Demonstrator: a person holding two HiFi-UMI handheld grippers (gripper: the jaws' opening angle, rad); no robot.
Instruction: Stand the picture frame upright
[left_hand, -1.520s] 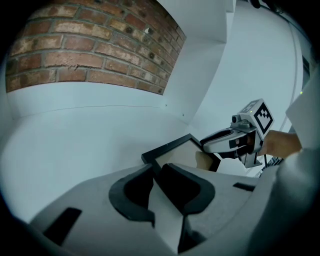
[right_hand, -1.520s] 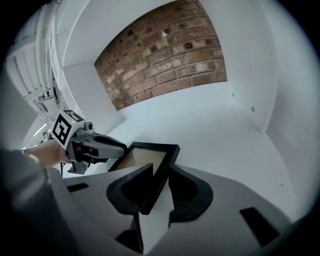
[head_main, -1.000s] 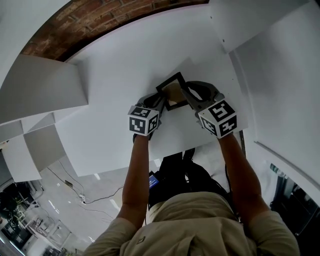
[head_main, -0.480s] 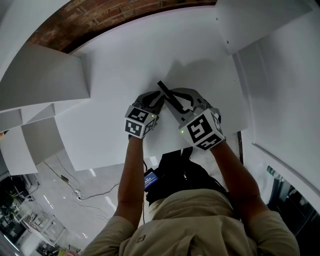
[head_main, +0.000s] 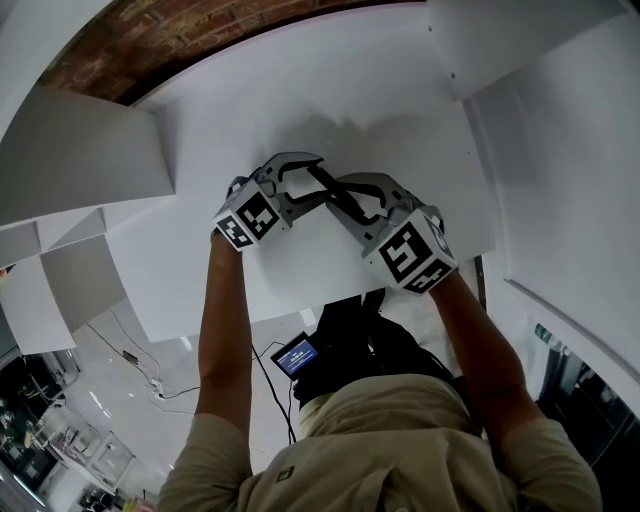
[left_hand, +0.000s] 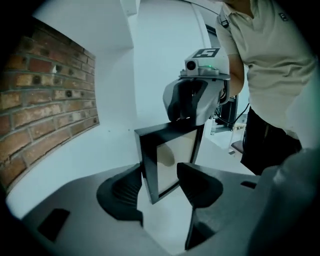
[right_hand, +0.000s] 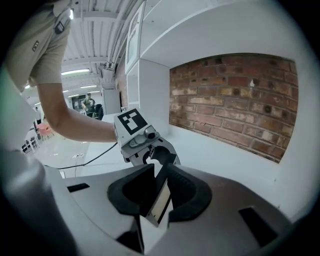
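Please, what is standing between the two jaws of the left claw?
The left gripper view shows the black-edged square picture frame standing between the opening jaws of the left claw.

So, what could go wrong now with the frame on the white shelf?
1. The left gripper is opening its jaws around the picture frame, so only the right gripper clamps it; it could tip or twist.
2. The frame stands between the left pads; pulling away sideways could knock it.
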